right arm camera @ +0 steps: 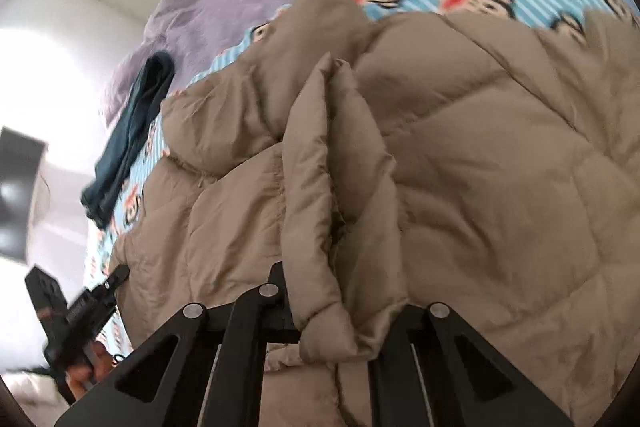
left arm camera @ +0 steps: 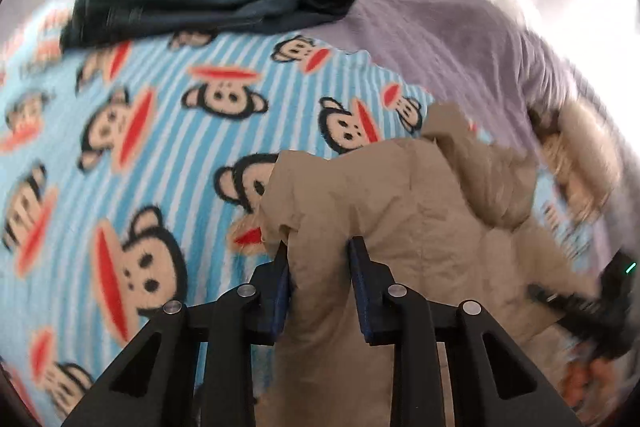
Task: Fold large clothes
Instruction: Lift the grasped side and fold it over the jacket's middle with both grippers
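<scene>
Gripping folds of a tan quilted coat [right arm camera: 480,147], both the left hand-held gripper [left arm camera: 318,247] and right hand-held gripper [right arm camera: 340,291] hold it at lower centre, over a monkey-print blanket [left arm camera: 140,147] on the bed.

One tan coat [right arm camera: 480,147], one dark garment [left arm camera: 208,3], two blankets [left arm camera: 168,131].

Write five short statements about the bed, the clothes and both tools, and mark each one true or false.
1. The left tool grips tan coat fabric. True.
2. The right tool is open and empty. False: it clamps a fold of the coat.
3. A dark blue garment lies on the monkey-print blanket. True.
4. The coat is red. False: tan.
5. A purple cover lies beyond the blanket. True.
</scene>
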The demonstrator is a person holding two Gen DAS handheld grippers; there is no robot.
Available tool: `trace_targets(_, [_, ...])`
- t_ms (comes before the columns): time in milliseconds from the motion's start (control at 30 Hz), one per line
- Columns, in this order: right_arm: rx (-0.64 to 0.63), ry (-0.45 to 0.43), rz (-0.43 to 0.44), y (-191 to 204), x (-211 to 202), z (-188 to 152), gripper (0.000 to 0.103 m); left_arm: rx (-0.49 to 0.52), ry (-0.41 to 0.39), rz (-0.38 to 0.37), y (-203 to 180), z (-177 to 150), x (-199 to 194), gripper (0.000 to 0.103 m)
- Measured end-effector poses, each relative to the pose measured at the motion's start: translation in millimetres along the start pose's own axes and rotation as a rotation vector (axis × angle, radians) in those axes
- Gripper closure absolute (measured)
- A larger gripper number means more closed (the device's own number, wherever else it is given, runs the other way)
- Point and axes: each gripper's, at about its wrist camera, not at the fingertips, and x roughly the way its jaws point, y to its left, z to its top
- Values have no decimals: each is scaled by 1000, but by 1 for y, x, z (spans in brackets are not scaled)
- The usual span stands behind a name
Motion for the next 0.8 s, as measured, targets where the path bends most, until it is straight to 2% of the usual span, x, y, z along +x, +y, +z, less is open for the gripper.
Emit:
trace_targets(167, [10,48,-11,-26,10,-16,92,72,19,181,-4,-2,15,73])
trace_targets(233, [32,62,13,-33,12,-15,84,78,-10,231,-6,-1,4,73])
trace_targets(300, [19,58,-23,-33,3,-12,69,88,-50,260,-9,1,-15,73])
trace_targets(333, [-4,44,-58,-34,-3,-12,53,87,-71,260,-9,1,-26,73])
trace_targets(367, [-32,13,-106,-33,-17,-12,43,85,-89,253,-8,0,-37,73])
trace_targets(433, [-59,-51,-173,-35,-38,-11,43,86,-105,235,-10,0,-49,73])
trace_targets(467, [-62,-79,-202,-39,-50,-12,47,94,-103,222,-13,-4,-54,73])
trace_targets(500, [-60,-97,-211,-42,-58,-13,69,102,-94,214,-18,-6,-54,73])
trace_targets(533, [-63,-110,-203,-45,-67,-15,81,119,-74,203,-23,-12,-51,73])
trace_targets(567, [-75,-109,-188,-45,-72,-16,88,133,-58,202,-28,-17,-46,73])
trace_targets(700, [-141,-53,-133,-35,-56,-17,88,158,43,219,-43,-41,-8,73])
trace_targets(733, [-151,-33,-125,-33,-47,-17,88,161,57,243,-45,-47,1,73])
trace_targets(800, [-159,1,-168,-36,-31,-18,88,174,65,273,-48,-54,9,73])
